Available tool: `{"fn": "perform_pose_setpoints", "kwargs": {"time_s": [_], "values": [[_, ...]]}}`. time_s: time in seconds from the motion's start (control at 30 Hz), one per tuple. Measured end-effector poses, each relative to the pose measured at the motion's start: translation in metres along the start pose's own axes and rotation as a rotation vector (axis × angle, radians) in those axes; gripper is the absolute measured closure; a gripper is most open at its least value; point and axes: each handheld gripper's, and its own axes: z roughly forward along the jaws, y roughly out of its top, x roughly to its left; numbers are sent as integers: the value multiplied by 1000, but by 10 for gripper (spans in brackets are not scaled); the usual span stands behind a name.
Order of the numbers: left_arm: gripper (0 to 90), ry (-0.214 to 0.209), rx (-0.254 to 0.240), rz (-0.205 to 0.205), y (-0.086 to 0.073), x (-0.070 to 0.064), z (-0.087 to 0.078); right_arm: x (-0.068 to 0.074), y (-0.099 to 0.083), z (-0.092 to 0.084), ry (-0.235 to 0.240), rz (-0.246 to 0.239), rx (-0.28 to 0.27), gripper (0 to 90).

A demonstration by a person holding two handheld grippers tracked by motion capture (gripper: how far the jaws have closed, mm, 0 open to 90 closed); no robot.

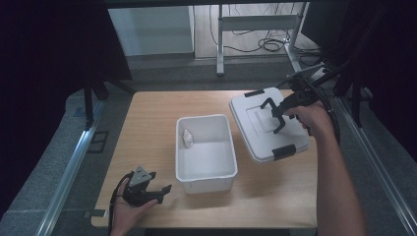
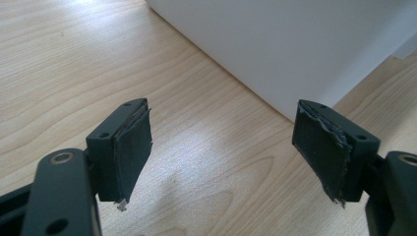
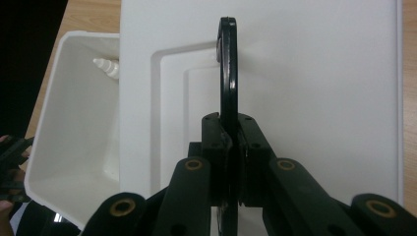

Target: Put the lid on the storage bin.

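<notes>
Lid (image 1: pixel 260 129), white with black latches, sits tilted over the right side of the counter (image 1: pixel 147 128), its near-left edge close beside the open white bin (image 1: pixel 205 169). The right claw (image 1: pixel 276 115) is clenched on the lid's black handle (image 3: pixel 227 73), and the right gripper view shows that thin black loop pinched upright between the two pads, the white lid spread out beneath it. In that same view the bin lies off to the left of the lid, with a small white bottle (image 3: pixel 107 66) inside by its far wall; from above, the bottle (image 1: pixel 187 138) stands in the bin's far-left corner. Down at the near-left of the counter, the left claw (image 1: pixel 160 189) rests in the person's hand, jaws spread wide apart with nothing between them. Its pads (image 2: pixel 132 147) frame bare wood, the bin's white wall (image 2: pixel 295 49) just ahead.
</notes>
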Motion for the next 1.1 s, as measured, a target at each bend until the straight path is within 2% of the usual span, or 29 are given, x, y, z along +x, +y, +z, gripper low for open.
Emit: {"fn": "perform_pose_setpoints", "kwargs": {"time_s": [0.47,0.53,0.7,0.87,1.1], "values": [[231,1,-3,-3,0,1,-2,38,2,-18,21,-27,-24,851],[231,1,-6,-5,0,2,-3,41,1,-16,38,-17,-21,851],[231,-1,-4,-6,0,2,-3,45,-2,-10,34,-7,-11,851],[231,-1,-3,1,0,1,-2,51,-8,4,41,16,16,851],[231,-3,-19,3,2,0,-6,70,-12,14,36,27,30,851]]}}
